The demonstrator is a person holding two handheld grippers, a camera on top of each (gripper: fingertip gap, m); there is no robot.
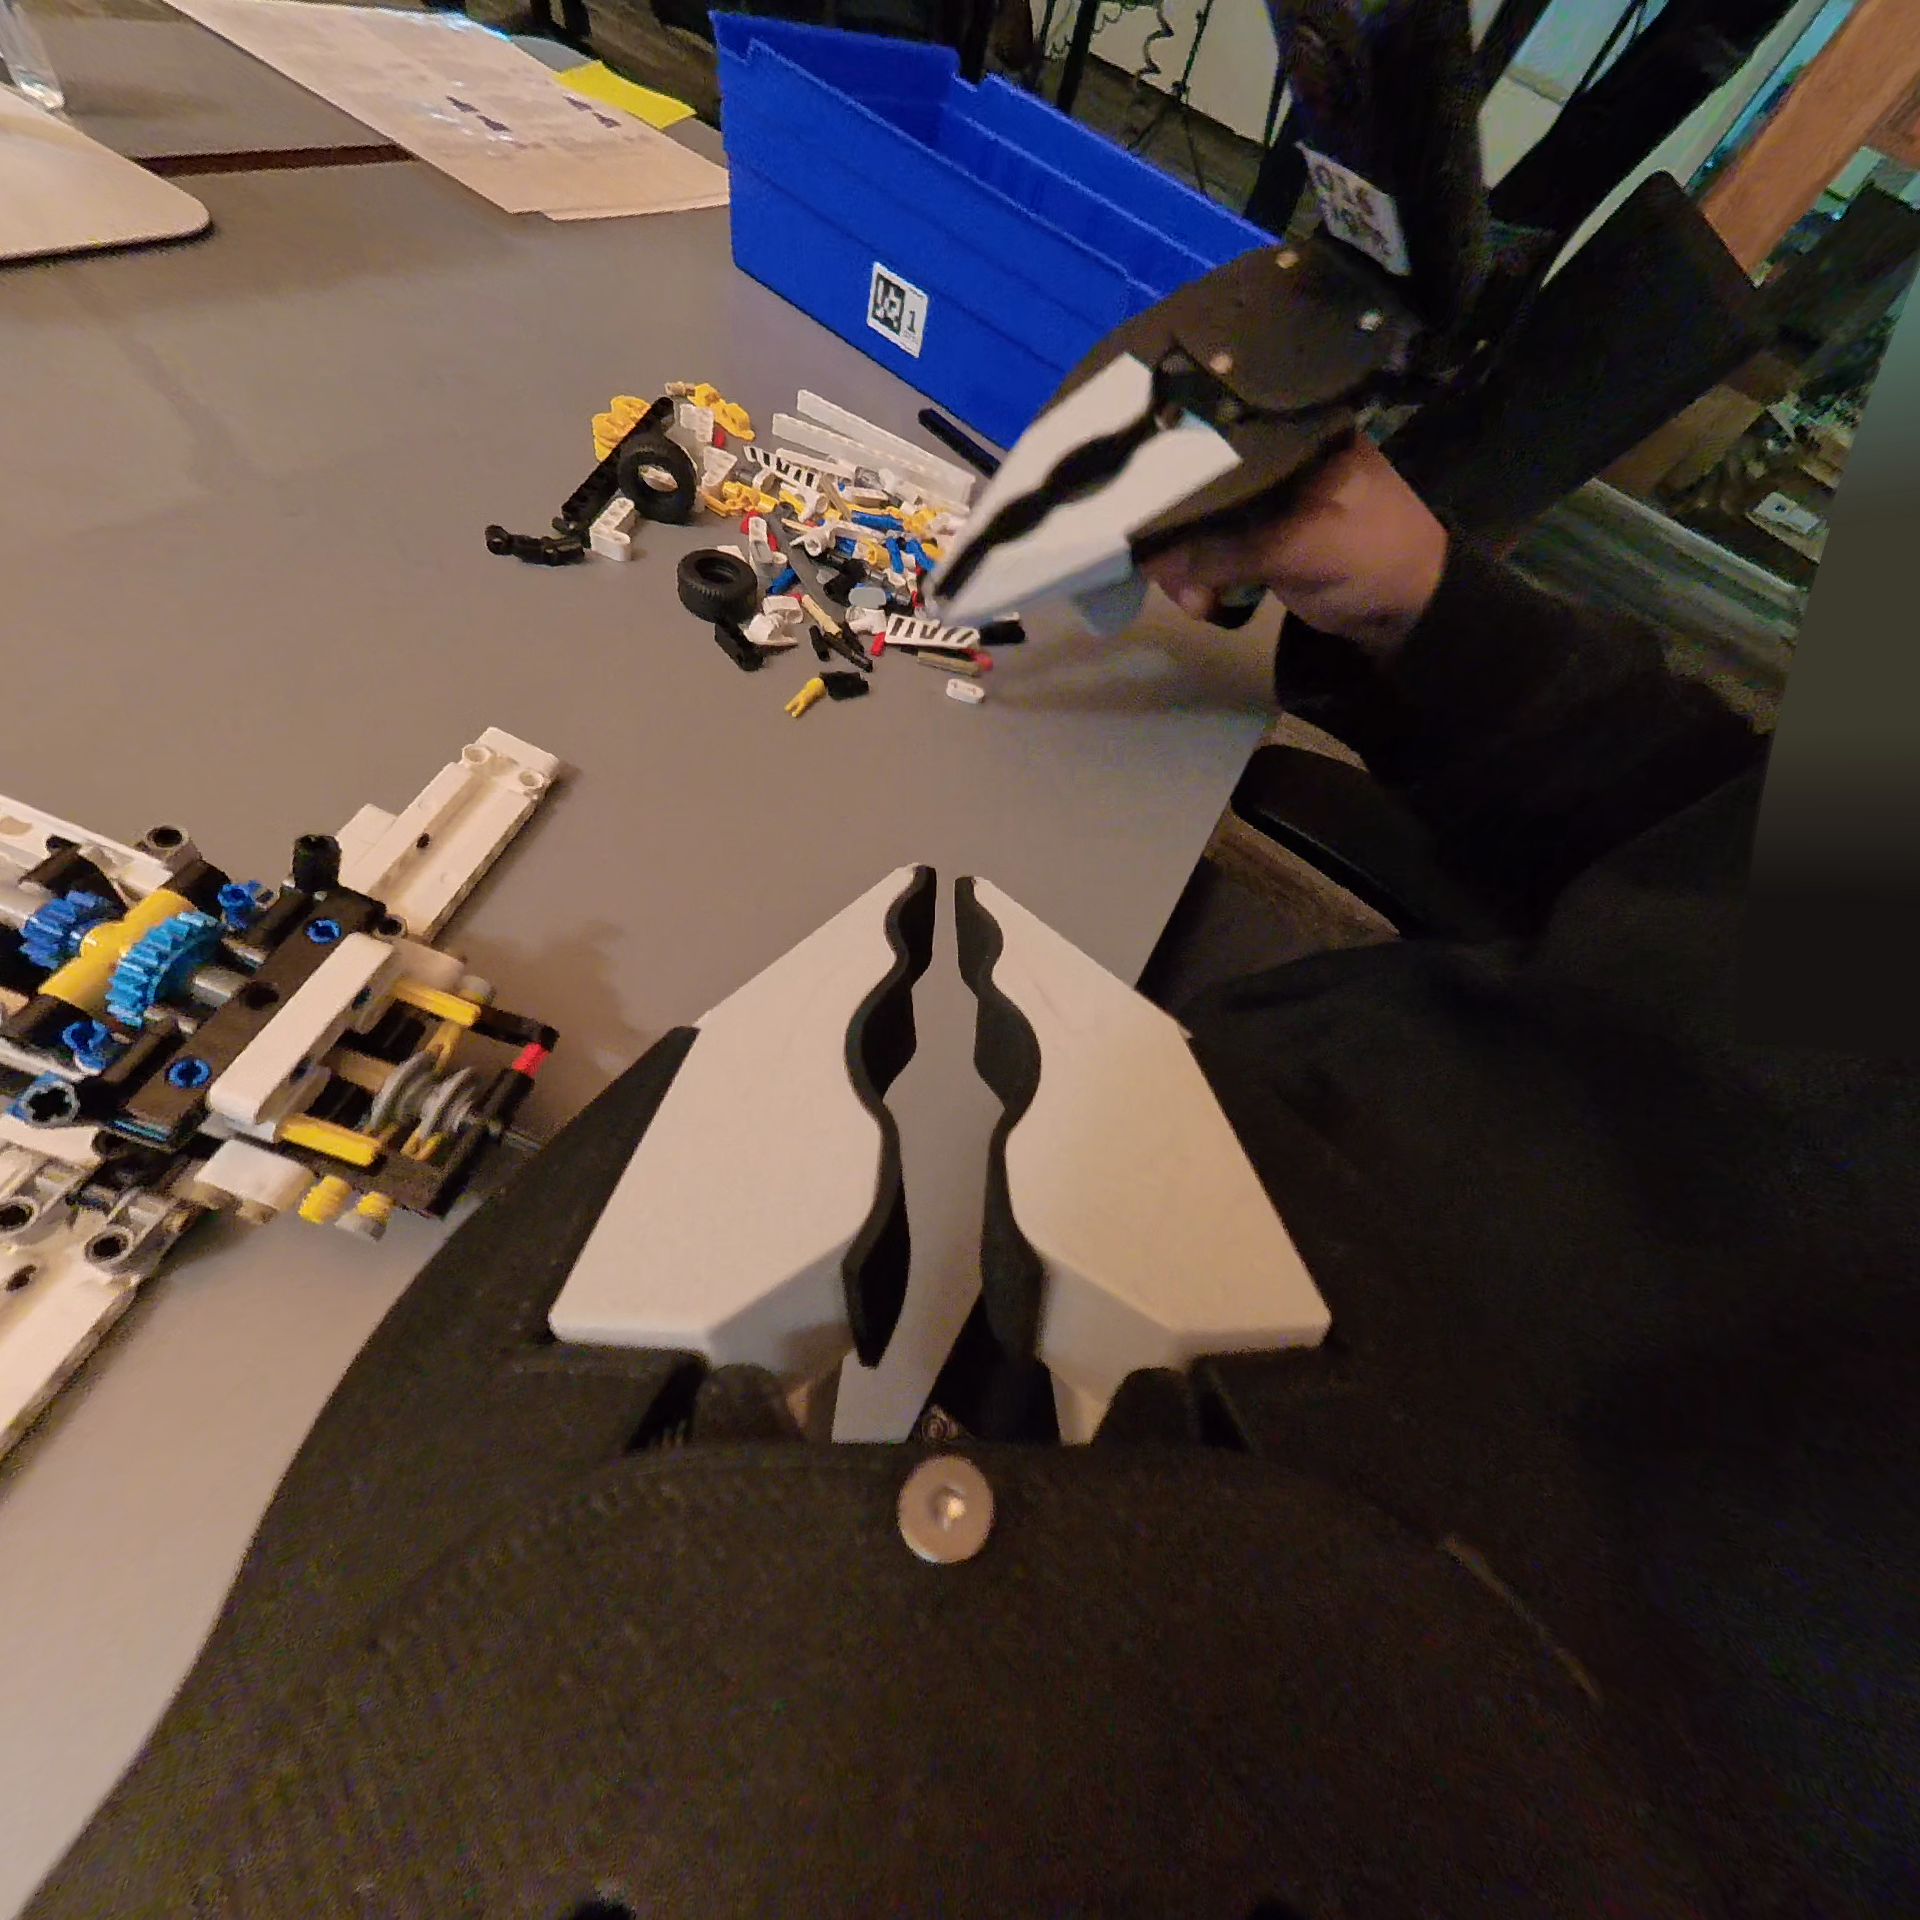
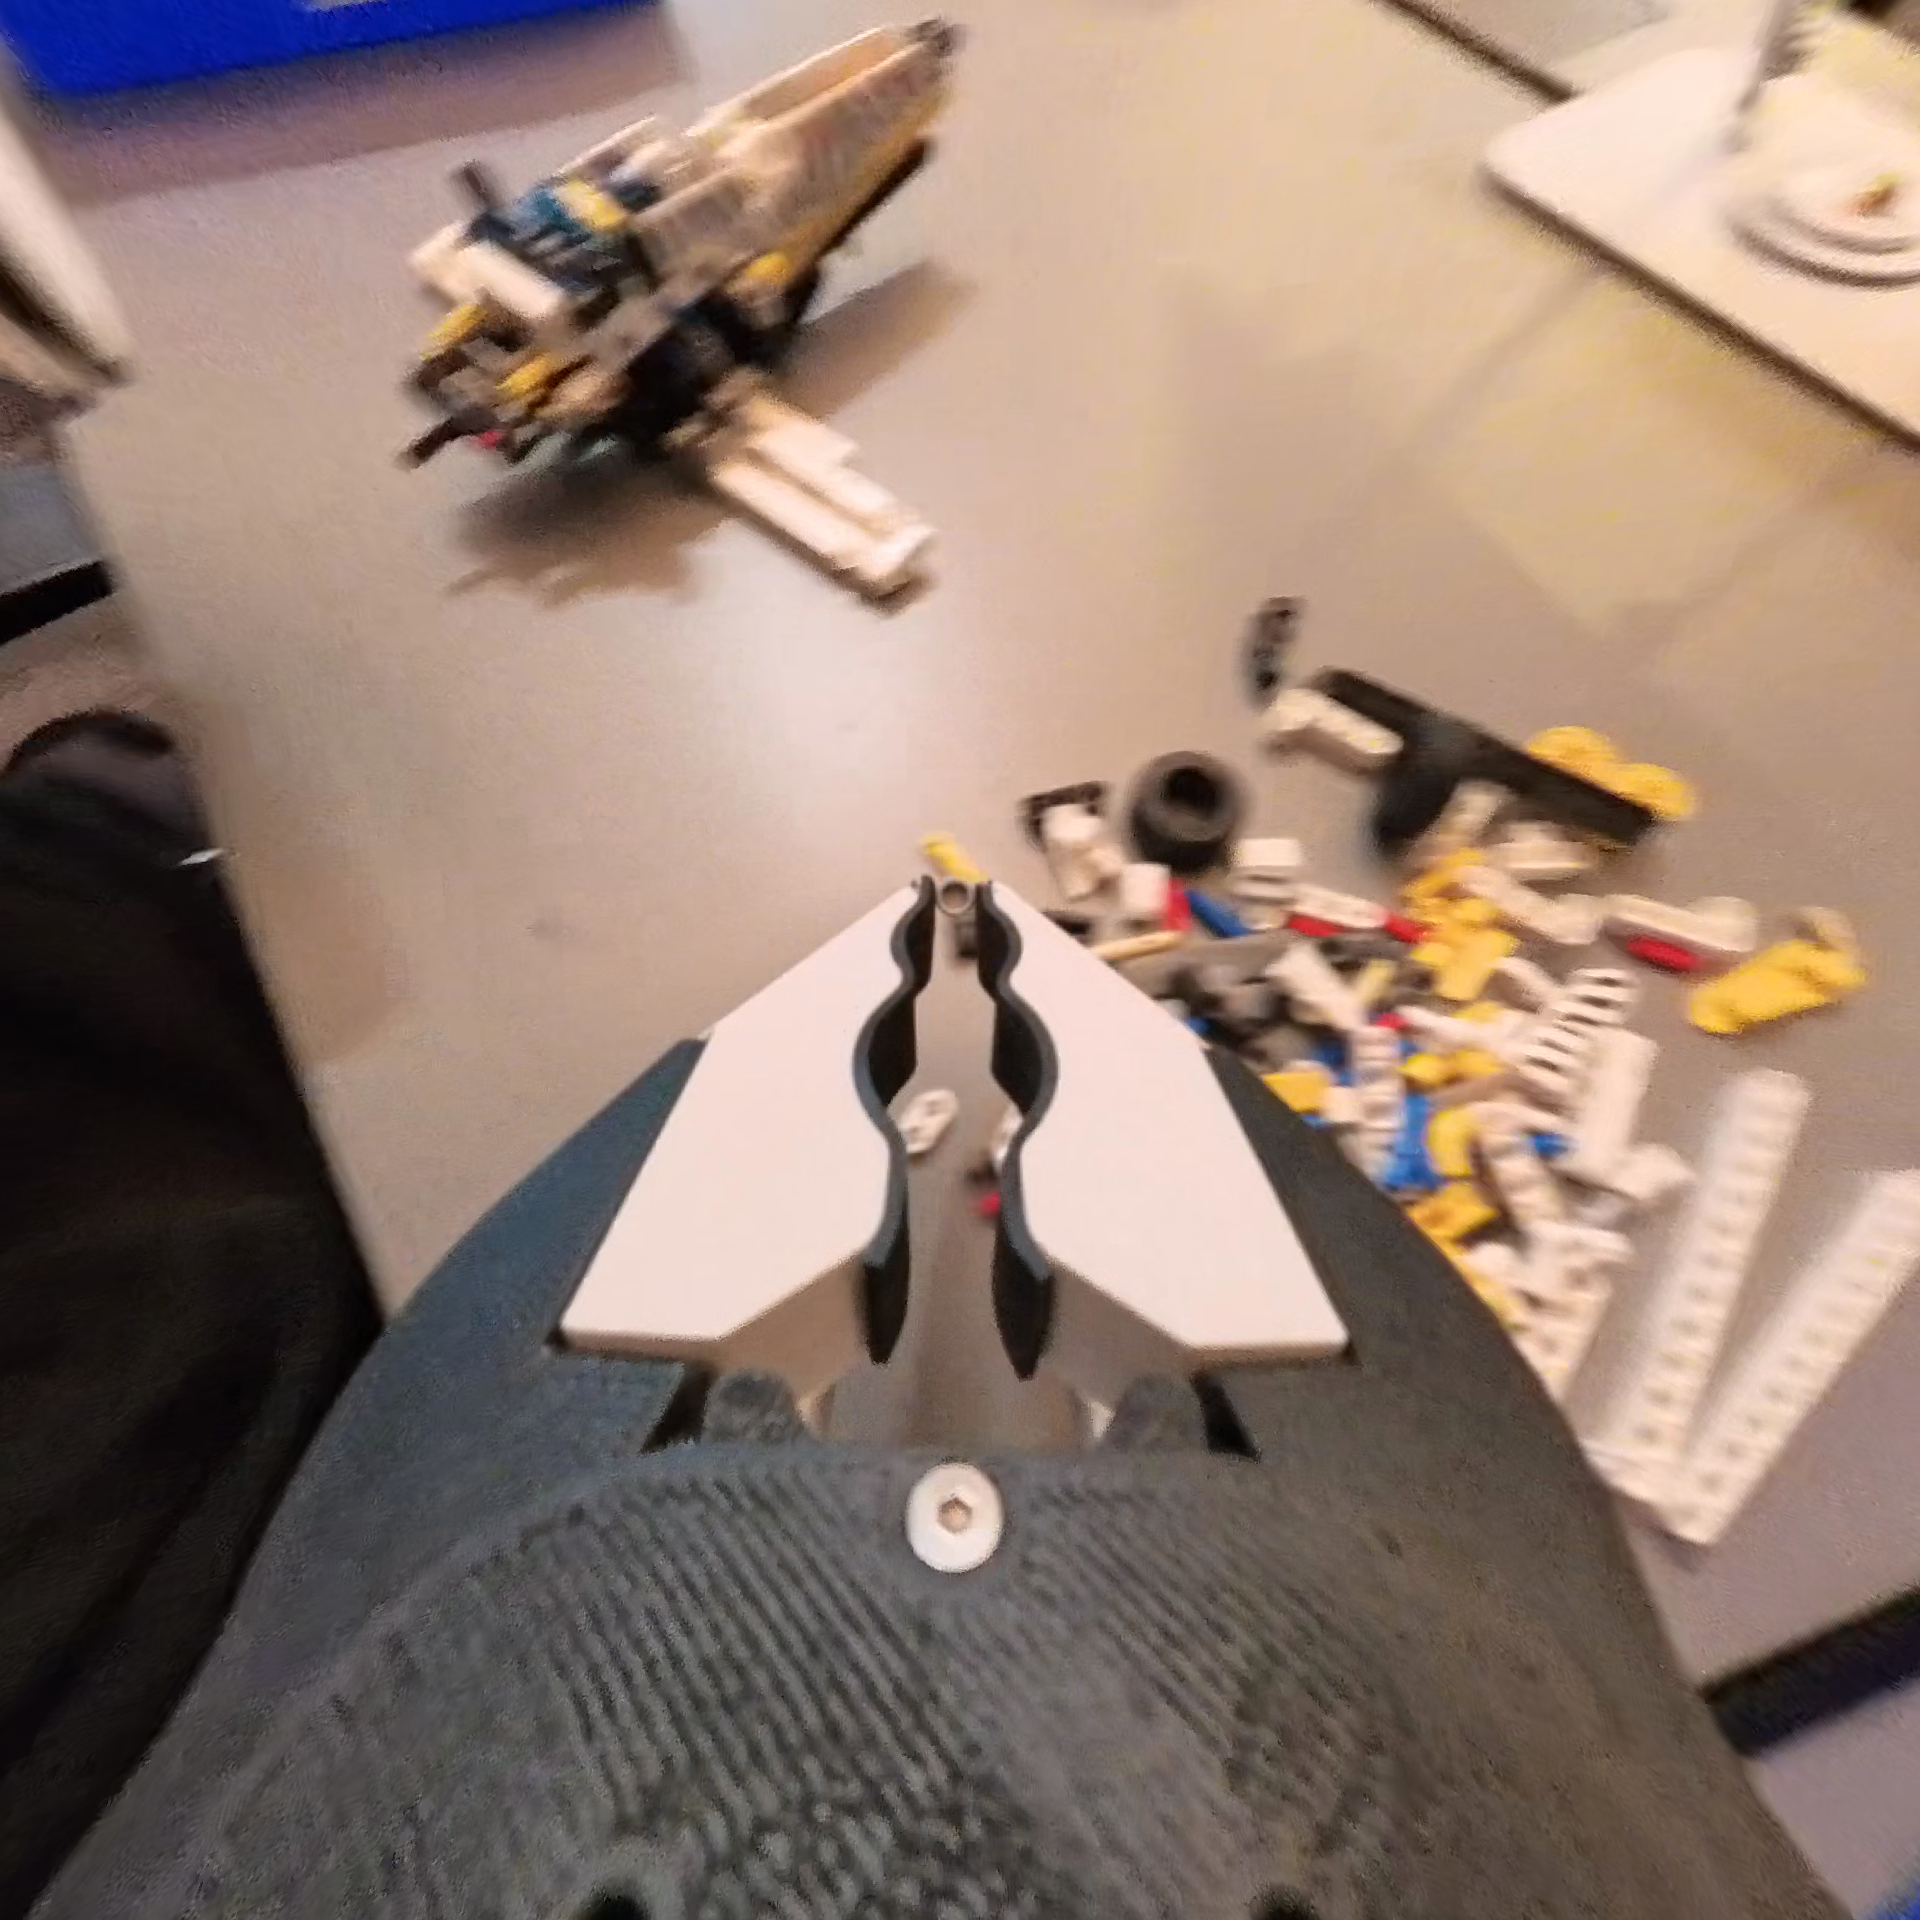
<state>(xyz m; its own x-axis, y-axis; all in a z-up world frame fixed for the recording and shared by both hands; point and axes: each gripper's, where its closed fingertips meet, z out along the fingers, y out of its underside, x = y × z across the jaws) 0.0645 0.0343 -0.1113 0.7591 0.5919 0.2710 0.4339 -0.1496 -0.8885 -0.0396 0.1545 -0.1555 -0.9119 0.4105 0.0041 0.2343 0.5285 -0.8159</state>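
My left gripper (image 1: 943, 881) hovers above the grey table (image 1: 675, 810), close to its right edge. Its jaws are shut to a thin slit with nothing between them. A partly built toy-brick vehicle (image 1: 239, 1029) in white, black, yellow and blue lies to its left. My right gripper (image 2: 956, 891) is shut on a small grey ring-shaped brick piece (image 2: 956, 900) pinched at the fingertips, just above the near edge of the loose parts pile (image 2: 1403, 987). In the left wrist view the right gripper (image 1: 940, 592) is held by a hand over the pile (image 1: 810, 530).
A blue bin (image 1: 966, 239) stands behind the pile. Paper sheets (image 1: 468, 104) and a white stand base (image 1: 83, 177) lie at the far left. Long white beams (image 2: 1745, 1299) lie at the pile's right. The vehicle (image 2: 665, 281) sits farther off in the blurred right wrist view. My hands' fingertips stand some 20 centimetres from each other.
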